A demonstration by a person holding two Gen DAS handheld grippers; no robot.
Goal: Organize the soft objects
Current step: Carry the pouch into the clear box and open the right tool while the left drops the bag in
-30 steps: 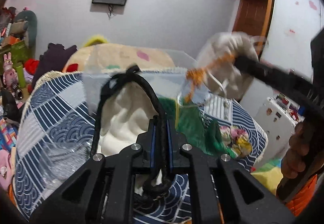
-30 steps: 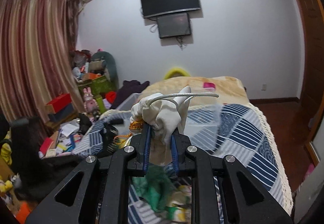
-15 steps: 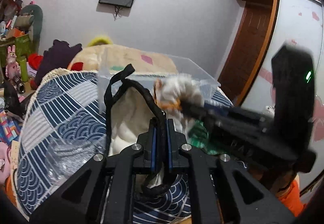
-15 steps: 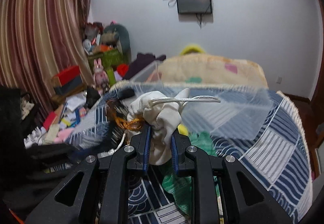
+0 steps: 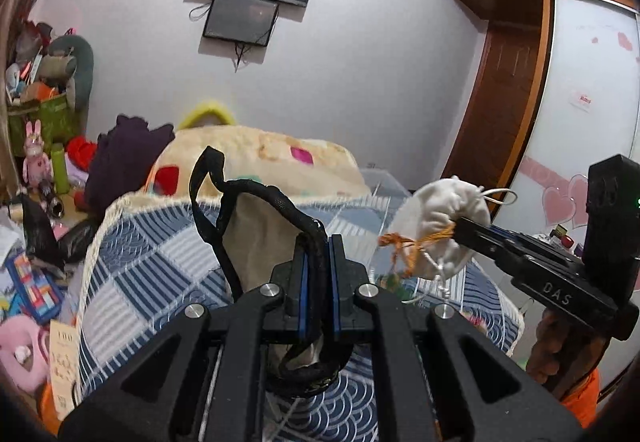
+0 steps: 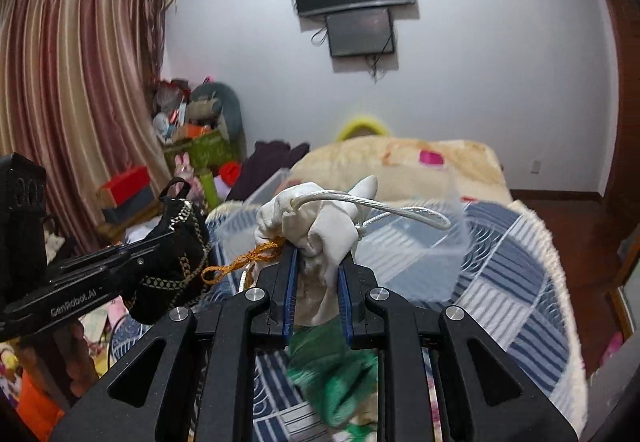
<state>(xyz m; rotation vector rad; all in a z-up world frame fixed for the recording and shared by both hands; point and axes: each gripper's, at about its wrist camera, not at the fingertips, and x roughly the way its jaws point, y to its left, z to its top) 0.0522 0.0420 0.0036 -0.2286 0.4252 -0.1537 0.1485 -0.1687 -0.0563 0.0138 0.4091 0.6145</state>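
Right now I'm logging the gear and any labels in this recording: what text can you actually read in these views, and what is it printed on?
"DAS" on the body of the right gripper, seen from the left wrist.
"GenRobot.AI" on the side of the left gripper, seen from the right wrist.
Small sign on the wardrobe door: red print, too small to read.
Paper tag by the bed's edge: print too blurred to read.

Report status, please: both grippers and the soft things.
Left gripper shut on black bag. Right gripper shut on white pouch. Both held above bed; clear bin ahead.
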